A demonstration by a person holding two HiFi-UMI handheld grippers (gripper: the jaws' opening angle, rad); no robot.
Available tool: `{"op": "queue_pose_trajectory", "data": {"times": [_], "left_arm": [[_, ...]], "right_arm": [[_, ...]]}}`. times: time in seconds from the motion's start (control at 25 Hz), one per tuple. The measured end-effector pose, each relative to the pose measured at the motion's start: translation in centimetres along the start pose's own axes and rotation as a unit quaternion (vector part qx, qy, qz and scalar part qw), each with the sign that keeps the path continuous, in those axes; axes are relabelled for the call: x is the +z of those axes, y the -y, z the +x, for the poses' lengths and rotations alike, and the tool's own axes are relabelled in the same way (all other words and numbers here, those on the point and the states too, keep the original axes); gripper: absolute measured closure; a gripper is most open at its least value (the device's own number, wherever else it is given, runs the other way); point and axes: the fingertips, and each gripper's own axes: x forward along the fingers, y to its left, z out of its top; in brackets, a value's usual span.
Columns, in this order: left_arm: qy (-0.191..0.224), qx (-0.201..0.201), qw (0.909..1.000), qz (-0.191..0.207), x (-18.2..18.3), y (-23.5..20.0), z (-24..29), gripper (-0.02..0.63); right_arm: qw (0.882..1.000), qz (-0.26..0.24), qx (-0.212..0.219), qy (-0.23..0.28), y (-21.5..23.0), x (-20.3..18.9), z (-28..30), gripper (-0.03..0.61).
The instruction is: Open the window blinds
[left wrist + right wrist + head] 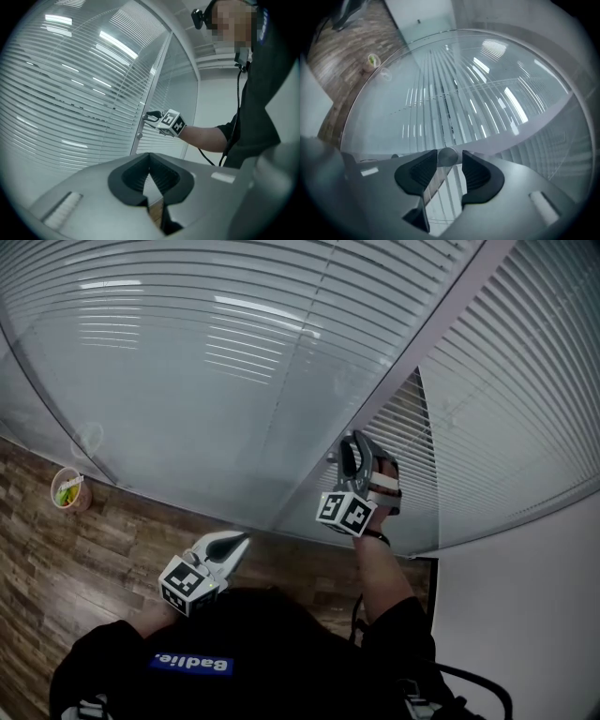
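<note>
**Right tool around the blind knob, left tool closed up**

Head view: the only writing is white lettering on a blue strip (190,664) across the person's dark top at the bottom edge, and it is too small for me to read surely. The white blinds (187,352) fill the upper frame behind glass. Right of centre, the right tool (349,452) reaches the slanting frame post (412,362), with its tips hidden behind its own body. Lower down, the left tool (234,542) hangs over the wood floor (56,559), jaws together. A cup (67,489) stands at the left edge.

Left gripper view: the left tool (150,158) shows its jaw tips touching. At mid-frame the right tool (150,114) meets the post. The blinds (70,93) cover the left half.

Right gripper view: the right tool (450,164) has its jaws apart, with a round metal knob (447,156) between the tips. The knob is close to both pads but not clamped, as far as I can see. The blinds (454,93) run upward beyond it, and the cup (371,60) is a small blur at upper left.
</note>
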Motion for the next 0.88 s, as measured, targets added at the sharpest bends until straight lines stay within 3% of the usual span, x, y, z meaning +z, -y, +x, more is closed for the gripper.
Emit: {"op": "queue_pose_trajectory", "data": {"times": [0.16,0.28,0.56,0.76,0.88], "left_arm": [[0.003,0.001,1.0000,-0.004,0.14,-0.08,-0.22,0.614],[0.003,0.000,1.0000,-0.005,0.09,-0.05,-0.11,0.614],[0.002,-0.004,1.0000,-0.005,0.07,-0.03,-0.27,0.614],[-0.002,-0.006,1.0000,-0.004,-0.02,0.03,0.10,0.614],[-0.002,-0.007,1.0000,-0.003,0.13,0.14,0.02,0.614]], "right_arm": [[0.990,-0.143,-0.013,0.005,-0.17,0.07,-0.16,0.423],[0.985,-0.171,-0.008,0.010,-0.45,-0.16,0.09,0.442],[0.999,-0.050,-0.003,0.000,-0.06,0.22,-0.05,0.451],[0.999,0.047,0.000,-0.006,0.10,0.07,0.10,0.451],[0.999,0.054,-0.005,-0.005,0.41,0.32,-0.16,0.448]]}}
